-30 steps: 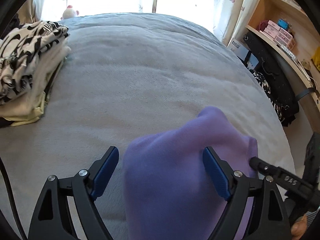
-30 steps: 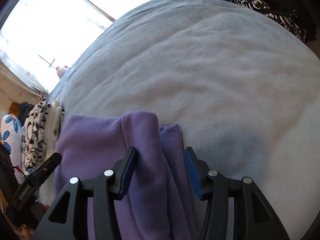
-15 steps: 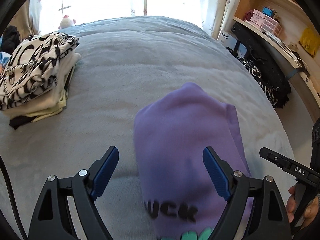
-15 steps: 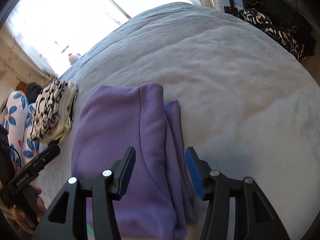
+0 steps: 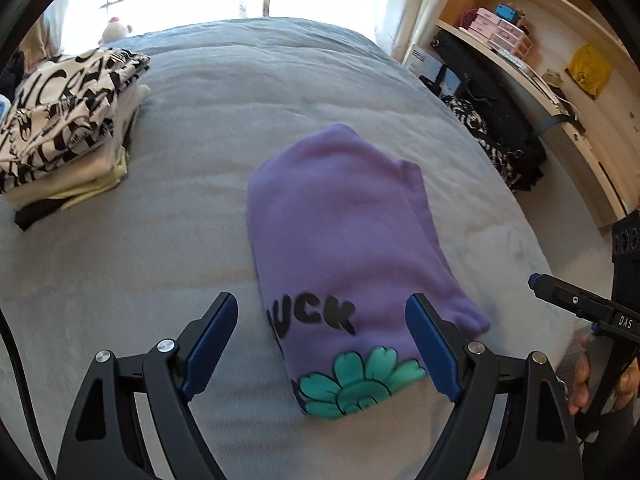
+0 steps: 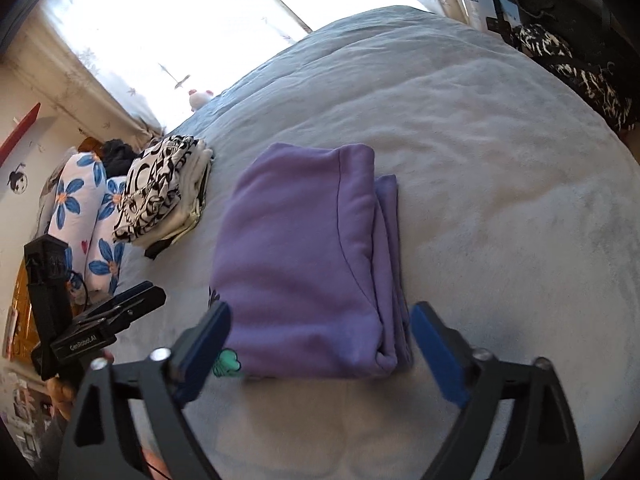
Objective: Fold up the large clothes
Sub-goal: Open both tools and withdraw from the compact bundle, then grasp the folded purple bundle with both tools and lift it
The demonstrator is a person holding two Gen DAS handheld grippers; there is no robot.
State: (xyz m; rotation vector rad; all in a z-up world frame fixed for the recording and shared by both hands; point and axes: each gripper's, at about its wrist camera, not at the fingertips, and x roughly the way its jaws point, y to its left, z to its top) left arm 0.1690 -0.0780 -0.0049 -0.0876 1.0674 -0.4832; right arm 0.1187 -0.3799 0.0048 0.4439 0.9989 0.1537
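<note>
At the left edge of the bed point(image 5: 192, 216), a stack of folded clothes point(image 5: 60, 120) sits with a black-and-white patterned piece on top and pale pieces beneath; in the right wrist view the same stack point(image 6: 164, 192) lies just beside blue-flowered pillows point(image 6: 80, 224). A small plush toy point(image 5: 114, 30) stands at the far edge of the bed, against the bright window.

The left gripper point(image 5: 320, 344) hangs above the near part of the bed with its blue pads point(image 5: 212, 344) wide apart, nothing pressed between them. Beyond it, near the middle of the grey cover, lies the folded purple sweatshirt point(image 5: 340, 232), flat, with black lettering and a teal flower print at its near end. From the right wrist view the sweatshirt point(image 6: 304, 260) shows layered folds along its right side.

The right gripper point(image 6: 320, 344) is over the sweatshirt's near end, its jaws opening, pads clear of the cloth. To the right of the bed stand wooden shelves point(image 5: 540, 40) and dark bags point(image 5: 492, 120).
</note>
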